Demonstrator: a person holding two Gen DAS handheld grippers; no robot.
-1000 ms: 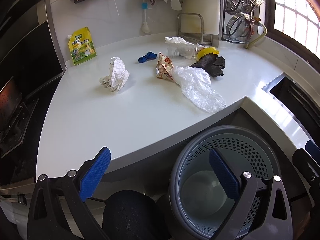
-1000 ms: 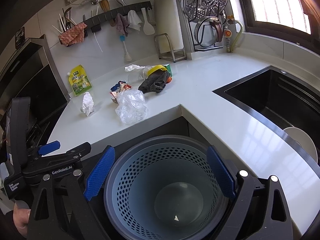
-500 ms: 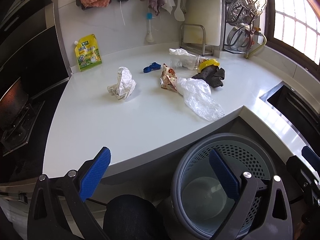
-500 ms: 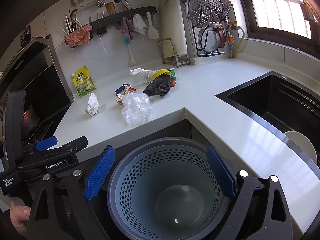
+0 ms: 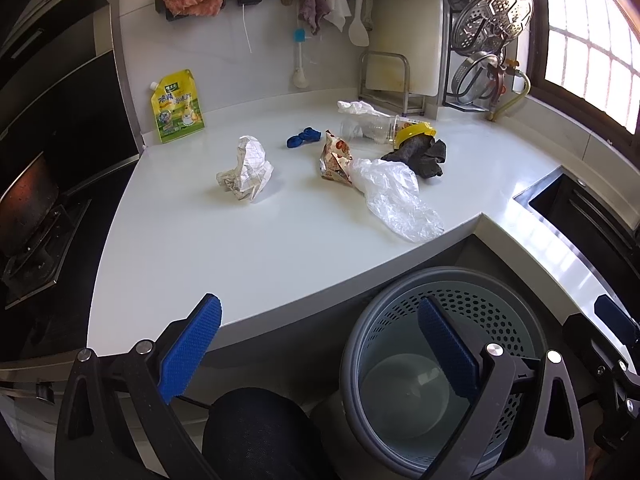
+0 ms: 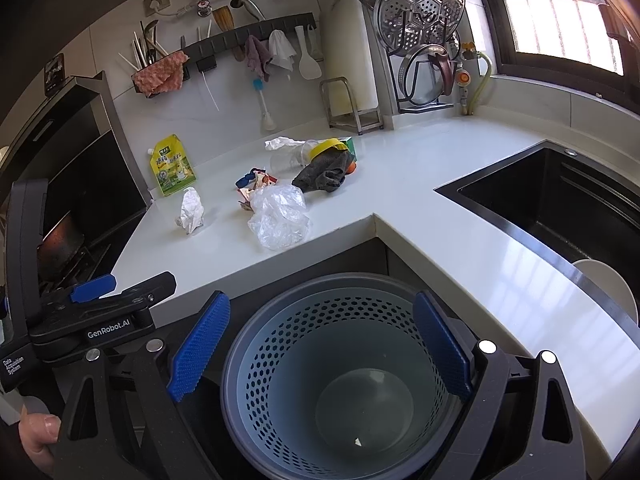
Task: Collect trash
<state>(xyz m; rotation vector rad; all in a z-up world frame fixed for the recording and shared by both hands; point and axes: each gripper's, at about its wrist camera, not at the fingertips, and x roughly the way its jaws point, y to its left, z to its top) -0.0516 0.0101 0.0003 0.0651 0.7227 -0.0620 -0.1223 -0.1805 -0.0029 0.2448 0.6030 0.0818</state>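
1. Both tongs, left [image 5: 316,354] and right [image 6: 320,348], wide open, empty, over bin [image 6: 280,320].
2. Trash far on table [image 5: 200,240]: film [image 5: 394,196] near edge, could slip off.
3. Bottle [image 5: 370,128] could roll if nudged.

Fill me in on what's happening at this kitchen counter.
A person holds a gripper in each hand above a perforated grey bin below the white counter. The left gripper and right gripper are both open and hold nothing. The trash is uncollected on the counter: crumpled paper, a clear plastic bag, a snack wrapper and a plastic bottle. The bin is nearly empty.
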